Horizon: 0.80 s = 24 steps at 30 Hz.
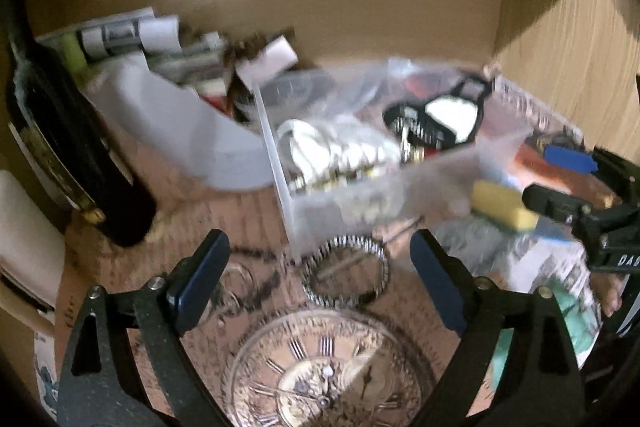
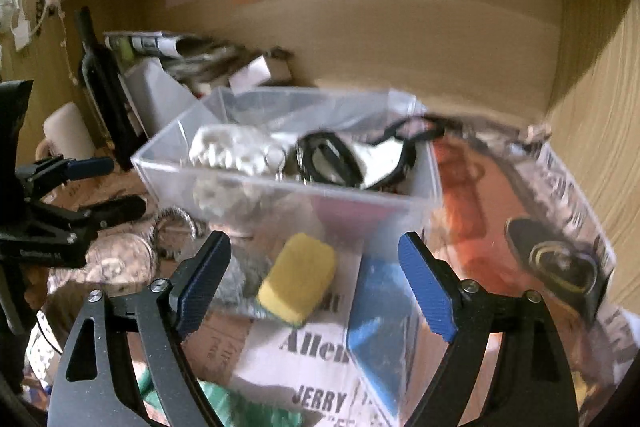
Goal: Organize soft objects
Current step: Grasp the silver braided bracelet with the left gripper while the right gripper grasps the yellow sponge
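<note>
1. Left gripper (image 1: pixel 320 279): fingers spread wide, nothing between them. It hangs over a ridged metal ring (image 1: pixel 346 271) and, at 6 o'clock in its view, a glass clock face (image 1: pixel 326 371) with Roman numerals.
2. Right gripper (image 2: pixel 316 283): fingers likewise spread, gripping nothing. The yellow sponge (image 2: pixel 298 283) lies in the gap between them, nearer the left finger; contact cannot be told through the blur.
3. In the left wrist view the same sponge (image 1: pixel 504 207) sits at 3 o'clock, just beside the right gripper's black fingertip.
4. Clear plastic box (image 2: pixel 280 187) stands just beyond the sponge, at 12 o'clock from the right gripper. Inside: a crumpled silvery-white bundle (image 2: pixel 232 151) to the left, a black-rimmed item (image 2: pixel 352 163) to the right.
5. Blue flat piece (image 2: pixel 380 327) lies right of the sponge on printed paper (image 2: pixel 312 359).
6. Dark bottle (image 1: pixel 60 131) stands at 9 o'clock in the left view, with a white tub (image 1: pixel 180 131) between it and the box.
7. Both views motion-blurred; fine detail uncertain.
</note>
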Motion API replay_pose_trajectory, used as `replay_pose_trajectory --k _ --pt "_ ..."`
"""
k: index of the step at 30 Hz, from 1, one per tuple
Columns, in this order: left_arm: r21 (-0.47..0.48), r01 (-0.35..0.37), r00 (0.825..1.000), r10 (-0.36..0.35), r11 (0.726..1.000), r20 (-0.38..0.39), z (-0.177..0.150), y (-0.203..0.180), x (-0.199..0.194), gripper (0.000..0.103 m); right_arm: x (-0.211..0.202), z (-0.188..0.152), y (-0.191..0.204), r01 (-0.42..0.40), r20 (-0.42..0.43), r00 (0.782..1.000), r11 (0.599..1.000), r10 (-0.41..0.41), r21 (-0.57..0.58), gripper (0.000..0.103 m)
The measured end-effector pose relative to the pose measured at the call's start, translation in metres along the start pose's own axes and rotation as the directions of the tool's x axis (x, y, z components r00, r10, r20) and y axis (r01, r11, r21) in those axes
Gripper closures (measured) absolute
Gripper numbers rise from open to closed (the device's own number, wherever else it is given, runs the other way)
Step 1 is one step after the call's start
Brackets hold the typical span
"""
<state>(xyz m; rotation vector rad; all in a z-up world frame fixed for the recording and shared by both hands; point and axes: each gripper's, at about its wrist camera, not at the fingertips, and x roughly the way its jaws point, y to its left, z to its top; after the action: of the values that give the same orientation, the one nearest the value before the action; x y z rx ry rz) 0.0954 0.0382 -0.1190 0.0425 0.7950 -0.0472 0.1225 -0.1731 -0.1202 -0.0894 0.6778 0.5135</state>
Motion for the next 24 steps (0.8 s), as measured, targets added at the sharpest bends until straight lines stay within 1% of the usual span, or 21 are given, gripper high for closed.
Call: replay_pose_trajectory --k 2,4,6,7,9,10,12,14,15,16,17,18,19,21,24 --pt "0.003 0.007 0.999 -0.007 1.0 -0.041 -0.007 -0.003 0.011 0.01 0.004 -0.003 -0.004 -0.016 -0.026 1.0 1.0 0.016 0.017 0.019" --pt "0.007 0.012 0.998 -0.011 1.0 -0.067 -0.011 -0.005 0.018 0.01 0.008 -0.005 -0.005 -0.028 -0.044 0.999 0.999 0.029 0.031 0.022" --pt "0.013 0.014 0.996 -0.012 1.0 -0.088 -0.014 -0.007 0.025 0.01 0.011 -0.007 -0.005 -0.046 -0.064 0.997 0.998 0.048 0.036 0.036" --pt "0.017 0.016 0.995 -0.014 1.0 -0.099 -0.016 -0.008 0.028 0.01 0.012 -0.008 -0.005 -0.056 -0.075 0.995 0.998 0.058 0.035 0.04" --pt "0.017 0.018 0.992 -0.015 1.0 -0.125 -0.018 -0.008 0.036 0.01 0.014 -0.011 -0.003 -0.064 -0.089 0.994 0.997 0.067 0.032 0.052" --pt "0.013 0.022 0.991 -0.02 1.0 -0.135 -0.02 -0.008 0.038 0.01 0.016 -0.013 -0.002 -0.072 -0.097 0.992 0.997 0.075 0.031 0.055" --pt "0.001 0.034 0.987 -0.033 0.999 -0.157 -0.021 -0.008 0.045 0.01 0.018 -0.015 -0.003 -0.08 -0.104 0.991 0.996 0.083 0.031 0.065" --pt "-0.008 0.048 0.985 -0.048 0.999 -0.167 -0.024 -0.007 0.048 0.011 0.019 -0.017 -0.004 -0.088 -0.106 0.99 0.995 0.091 0.037 0.067" --pt "-0.015 0.06 0.984 -0.062 0.998 -0.169 -0.025 -0.007 0.051 0.018 0.018 -0.017 -0.004 -0.089 -0.1 0.991 0.995 0.093 0.041 0.068" --pt "-0.013 0.064 0.983 -0.065 0.998 -0.174 -0.026 -0.005 0.054 0.02 0.017 -0.017 -0.005 -0.092 -0.096 0.991 0.995 0.096 0.045 0.069" --pt "-0.013 0.063 0.983 -0.065 0.998 -0.169 -0.026 -0.005 0.053 0.025 0.017 -0.017 -0.005 -0.093 -0.092 0.991 0.995 0.097 0.047 0.07" --pt "-0.015 0.07 0.984 -0.071 0.997 -0.164 -0.026 -0.004 0.052 0.033 0.016 -0.017 -0.005 -0.093 -0.087 0.992 0.995 0.097 0.048 0.07" --pt "-0.012 0.072 0.984 -0.073 0.997 -0.161 -0.027 -0.004 0.052 0.035 0.014 -0.017 -0.005 -0.092 -0.078 0.992 0.995 0.095 0.049 0.07" --pt "-0.008 0.068 0.986 -0.069 0.998 -0.153 -0.029 -0.004 0.05 0.045 0.012 -0.016 -0.005 -0.093 -0.069 0.993 0.994 0.096 0.05 0.071" --pt "-0.004 0.07 0.987 -0.069 0.998 -0.147 -0.033 -0.007 0.045 0.055 0.006 -0.014 -0.006 -0.091 -0.047 0.994 0.994 0.094 0.052 0.071"
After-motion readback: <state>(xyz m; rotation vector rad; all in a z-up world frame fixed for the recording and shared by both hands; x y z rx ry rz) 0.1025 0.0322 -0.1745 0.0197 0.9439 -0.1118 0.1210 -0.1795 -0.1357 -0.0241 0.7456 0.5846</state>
